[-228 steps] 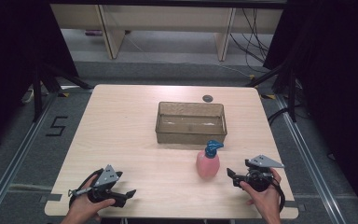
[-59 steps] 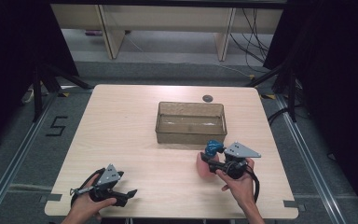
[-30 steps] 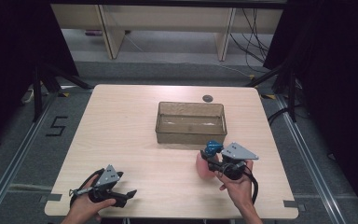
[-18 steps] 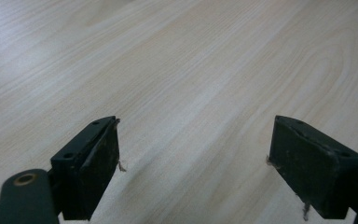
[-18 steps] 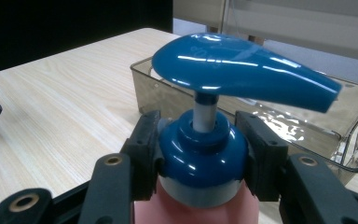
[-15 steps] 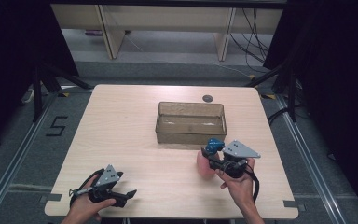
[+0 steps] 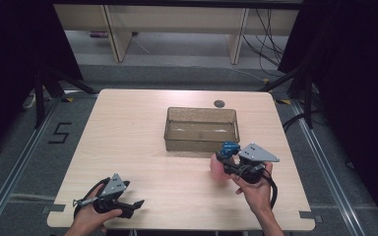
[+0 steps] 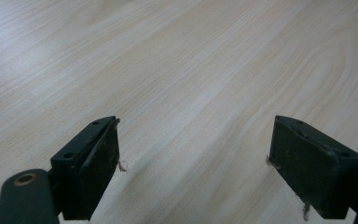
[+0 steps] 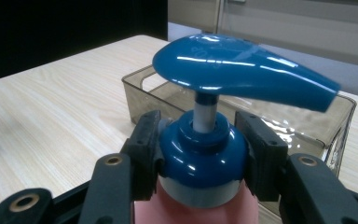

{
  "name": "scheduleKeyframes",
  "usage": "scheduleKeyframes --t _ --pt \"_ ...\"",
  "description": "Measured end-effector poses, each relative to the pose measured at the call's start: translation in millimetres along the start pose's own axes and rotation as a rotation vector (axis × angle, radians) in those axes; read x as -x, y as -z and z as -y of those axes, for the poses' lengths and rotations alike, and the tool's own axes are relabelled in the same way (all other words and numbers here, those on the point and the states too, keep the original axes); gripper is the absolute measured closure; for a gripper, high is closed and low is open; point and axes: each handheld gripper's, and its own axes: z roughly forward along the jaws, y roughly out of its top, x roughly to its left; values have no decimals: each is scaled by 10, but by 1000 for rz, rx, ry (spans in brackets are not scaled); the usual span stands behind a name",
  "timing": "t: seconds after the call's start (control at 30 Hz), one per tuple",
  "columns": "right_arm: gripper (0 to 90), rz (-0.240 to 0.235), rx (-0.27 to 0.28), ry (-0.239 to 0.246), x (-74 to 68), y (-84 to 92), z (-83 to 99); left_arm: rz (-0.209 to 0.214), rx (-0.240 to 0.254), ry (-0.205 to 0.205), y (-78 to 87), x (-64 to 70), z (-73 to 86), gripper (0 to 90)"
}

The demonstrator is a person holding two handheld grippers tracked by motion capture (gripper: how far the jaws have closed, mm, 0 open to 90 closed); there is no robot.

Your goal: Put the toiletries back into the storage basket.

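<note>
Right tongs (image 9: 200, 154) moved onto pump bottle (image 9: 200, 158) cap, clamped, hand level

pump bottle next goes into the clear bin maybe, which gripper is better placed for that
Right. The right gripper is already shut on the pump bottle just in front of the bin; the left gripper sits open at the table's near left.

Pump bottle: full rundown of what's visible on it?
The pump bottle has a pink body, a glossy blue collar over a pale ring, a white stem and a blue pump head, all plastic-looking. It stands upright near the table's front right, just before the clear bin. The right gripper is shut on its collar, one black pad on each side.
</note>
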Motion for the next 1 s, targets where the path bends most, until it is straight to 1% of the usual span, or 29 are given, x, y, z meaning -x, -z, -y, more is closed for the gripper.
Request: scheduleKeyframes --t 0.03,0.07,0.1,0.13,0.17,0.2,0.23,0.27,0.3,0.33,0.37,0.4,0.43,0.47,0.5,0.53,0.57,0.6,0.67,0.7,0.73,0.77,0.83,0.87,0.9,0.93,0.97,1.0 --pt "536 6 5 2 4 0 -8 1 1 3 -2 2 1 155" --pt "536 -5 4 3 9 -5 -16 0 1 2 -1 1 1 154" --pt "536 -2 4 -10 -2 -6 -19 0 2 5 -1 3 2 154" --pt "536 3 3 -8 -1 -8 -24 -7 3 1 -2 -3 1 154" --pt "536 -4 1 -2 5 -13 -31 -10 -2 -9 2 -12 0 155" --pt "536 6 -8 8 17 -3 -46 -12 1 -4 -1 -10 0 154" --pt "536 6 -8 8 17 -3 -46 -10 2 -3 -2 -9 0 154" --pt "536 12 -9 -3 7 2 -52 -9 0 -5 0 -13 -1 154" --pt "536 -2 -2 9 22 -9 -63 -12 -2 -8 1 -15 -1 155" --pt "536 5 -8 -21 2 3 -71 -12 0 -10 1 -18 -2 154" --pt "536 -3 6 12 28 -10 -84 0 12 20 -7 4 2 154" --pt "536 -9 6 6 28 -11 -95 1 11 21 -7 4 3 154" --pt "536 7 3 7 27 -2 -110 1 12 21 -7 3 3 154" --pt "536 0 1 4 31 0 -123 1 13 22 -7 2 3 154" --pt "536 3 10 11 38 -4 -135 -9 -1 -4 2 -19 0 155" --pt "536 1 11 23 51 -3 -151 -13 1 -12 3 -26 -1 154" --pt "536 -3 10 13 47 -5 -160 -13 1 -14 3 -29 -1 154" --pt "536 1 -8 -2 34 10 -174 -13 1 -10 3 -27 0 155" --pt "536 -1 7 16 55 -5 -209 -13 1 -9 4 -27 0 155" --pt "536 -1 7 16 55 -5 -209 -13 1 -9 4 -27 0 154" --pt "536 6 0 -1 45 6 -219 -13 2 -7 3 -26 0 154" --pt "536 6 10 14 63 -1 -231 -13 1 -8 3 -27 -1 154" --pt "536 -3 7 7 67 -1 -252 -12 2 -9 3 -27 -1 154" --pt "536 -8 19 2 70 -6 -275 -1 14 22 -4 -4 4 154" --pt "536 -8 19 2 70 -6 -275 -1 14 24 -4 -4 5 154" --pt "536 3 16 11 74 -3 -292 -1 14 23 -4 -4 5 154" --pt "536 5 13 5 74 1 -310 -2 14 23 -4 -5 5 154" --pt "536 -5 20 16 91 -6 -330 -8 0 1 4 -22 2 154"
